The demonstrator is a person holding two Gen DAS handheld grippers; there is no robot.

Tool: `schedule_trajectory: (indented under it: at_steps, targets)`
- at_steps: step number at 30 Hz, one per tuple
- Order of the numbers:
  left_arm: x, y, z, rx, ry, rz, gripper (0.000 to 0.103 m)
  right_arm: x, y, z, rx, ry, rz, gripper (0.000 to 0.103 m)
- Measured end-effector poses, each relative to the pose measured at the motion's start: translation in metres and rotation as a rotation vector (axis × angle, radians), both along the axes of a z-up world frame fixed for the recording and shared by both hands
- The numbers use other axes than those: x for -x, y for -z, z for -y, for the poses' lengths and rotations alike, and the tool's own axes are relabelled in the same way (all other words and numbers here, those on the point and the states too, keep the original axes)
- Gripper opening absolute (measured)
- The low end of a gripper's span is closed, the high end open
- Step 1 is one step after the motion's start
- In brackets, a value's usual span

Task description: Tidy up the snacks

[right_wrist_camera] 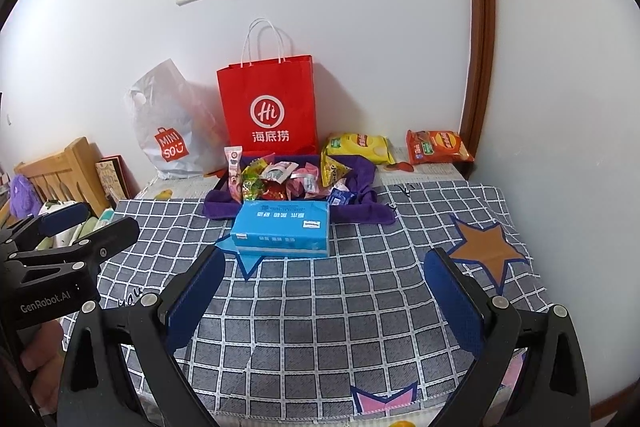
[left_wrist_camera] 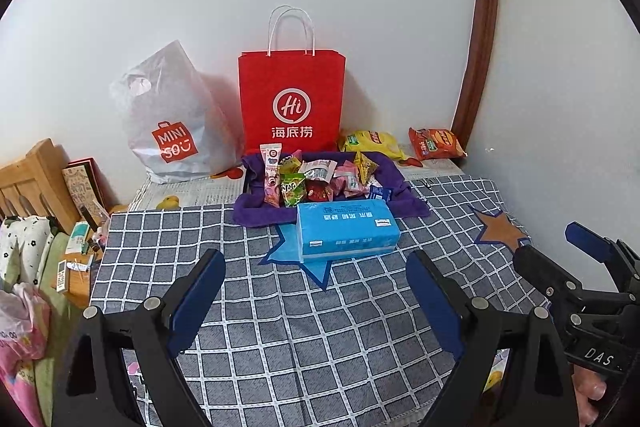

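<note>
The snacks [left_wrist_camera: 316, 183] lie heaped in a purple-cloth-lined tray [left_wrist_camera: 400, 175] near the far side of the checked tablecloth [left_wrist_camera: 280, 327], and a blue tissue pack [left_wrist_camera: 347, 230] lies just in front of it, its long axis running left to right across the way in. Behind stand a red paper bag [left_wrist_camera: 292, 99] and a grey plastic bag [left_wrist_camera: 176, 119]; a yellow chip bag [left_wrist_camera: 374, 143] and an orange chip bag [left_wrist_camera: 437, 143] lie flat at the back right, long sides crosswise. The left gripper [left_wrist_camera: 316, 291] and right gripper [right_wrist_camera: 324, 291] both gape wide, holding nothing

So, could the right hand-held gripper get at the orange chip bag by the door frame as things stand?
Probably yes: the right hand-held gripper is open and empty, and the orange chip bag lies uncovered at the far right, with only the checked cloth between.
</note>
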State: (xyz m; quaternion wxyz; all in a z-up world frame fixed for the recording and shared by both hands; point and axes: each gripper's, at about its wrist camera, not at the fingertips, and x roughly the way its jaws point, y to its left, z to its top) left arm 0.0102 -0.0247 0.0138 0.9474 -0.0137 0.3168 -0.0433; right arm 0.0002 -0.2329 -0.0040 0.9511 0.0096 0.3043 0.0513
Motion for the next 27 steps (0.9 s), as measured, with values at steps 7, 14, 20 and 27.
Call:
schedule_trajectory:
  at_steps: [7, 14, 20, 27]
  targets:
    - [-0.0021, 0.0020, 0.0036, 0.000, 0.004, -0.005, 0.091, 0.0002, 0.0004, 0.0020, 0.001, 0.006, -0.003, 0.099]
    - [-0.0031, 0.0044, 0.0053, -0.002, 0.009, -0.008, 0.091, 0.0025, 0.0002, 0.0037, 0.002, 0.007, 0.000, 0.099]
    - [-0.0033, 0.0052, 0.0066, 0.000, 0.008, -0.008, 0.091, 0.0029, 0.0000, 0.0048, 0.000, 0.009, -0.001, 0.099]
    - [-0.0027, 0.0064, 0.0062, 0.000, 0.010, -0.009, 0.091, 0.0029, 0.0007, 0.0056, -0.001, 0.010, -0.002, 0.099]
